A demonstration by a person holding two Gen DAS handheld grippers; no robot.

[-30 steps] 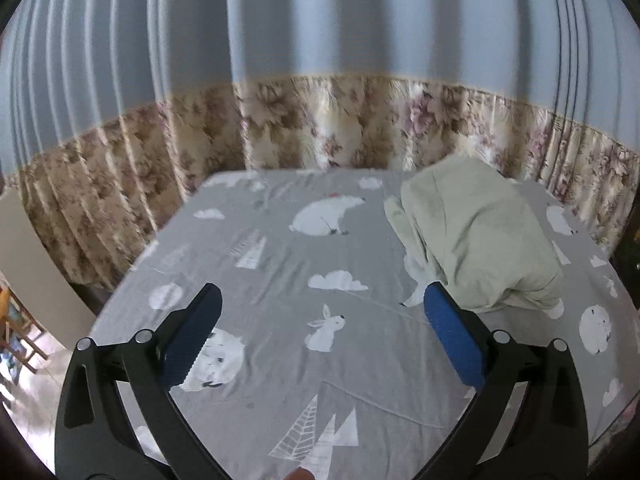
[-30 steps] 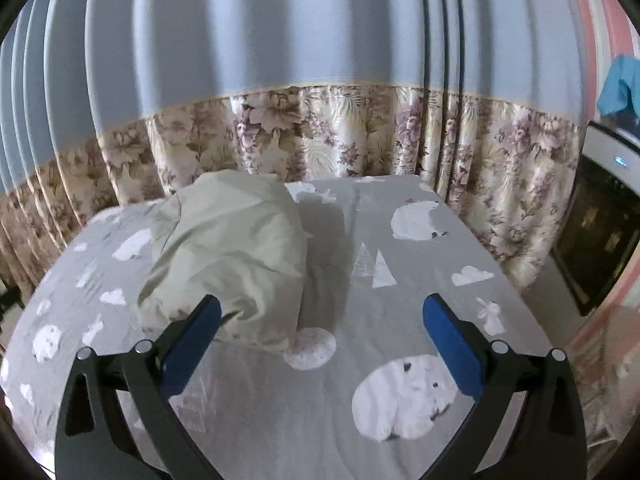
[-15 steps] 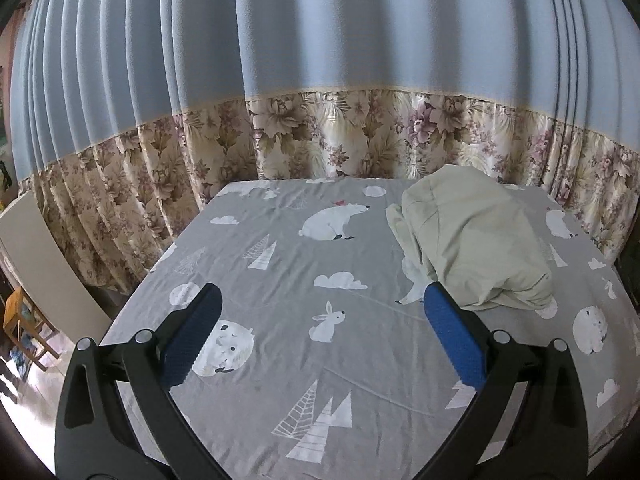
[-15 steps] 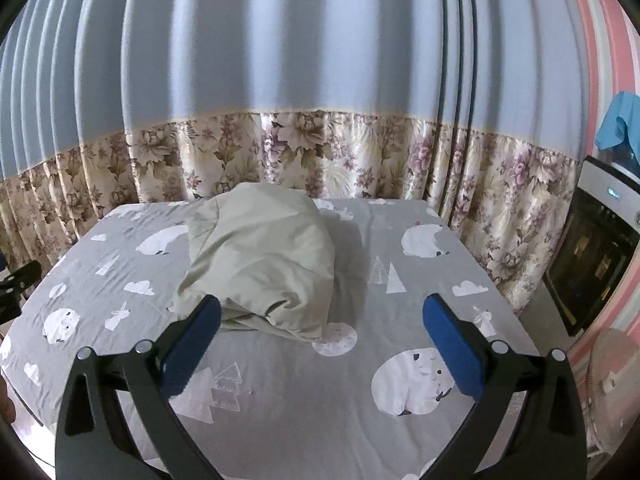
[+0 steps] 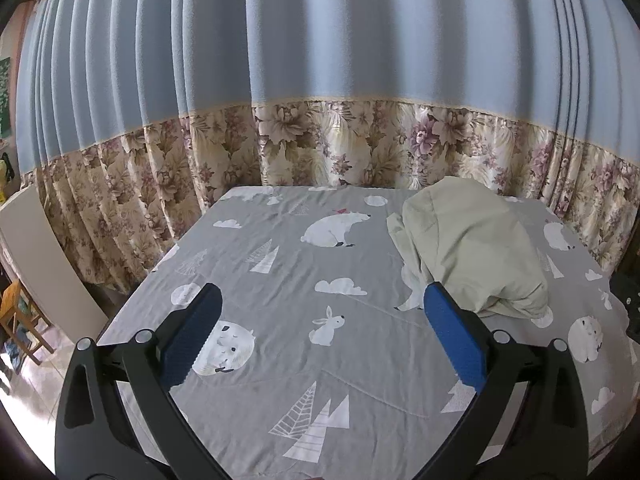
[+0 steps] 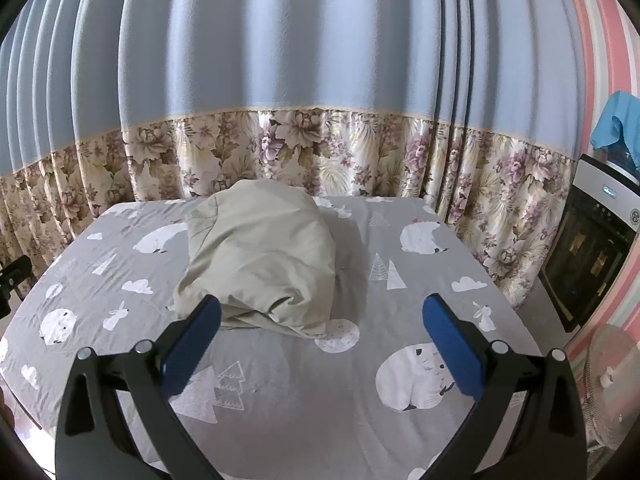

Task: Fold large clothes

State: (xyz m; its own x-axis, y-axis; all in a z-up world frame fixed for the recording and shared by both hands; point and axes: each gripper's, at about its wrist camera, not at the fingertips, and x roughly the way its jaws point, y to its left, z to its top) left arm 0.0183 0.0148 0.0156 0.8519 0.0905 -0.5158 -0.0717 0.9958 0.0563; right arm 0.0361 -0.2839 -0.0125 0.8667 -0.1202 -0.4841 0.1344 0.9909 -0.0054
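Note:
A pale green garment lies crumpled in a heap on the grey animal-print sheet, toward the far right in the left wrist view. In the right wrist view the same garment sits just beyond the left fingertip. My left gripper is open above the sheet, well left of the heap, with nothing between its blue pads. My right gripper is open too, hovering near the front edge of the heap without touching it.
Blue curtains with a floral border hang close behind the table. A white board and a wooden chair stand at the left. A dark appliance, a blue cloth and a fan are at the right.
Both grippers have pulled back and risen from the table, so more curtain and more of the sheet show. The garment has not moved and both grippers stay open.

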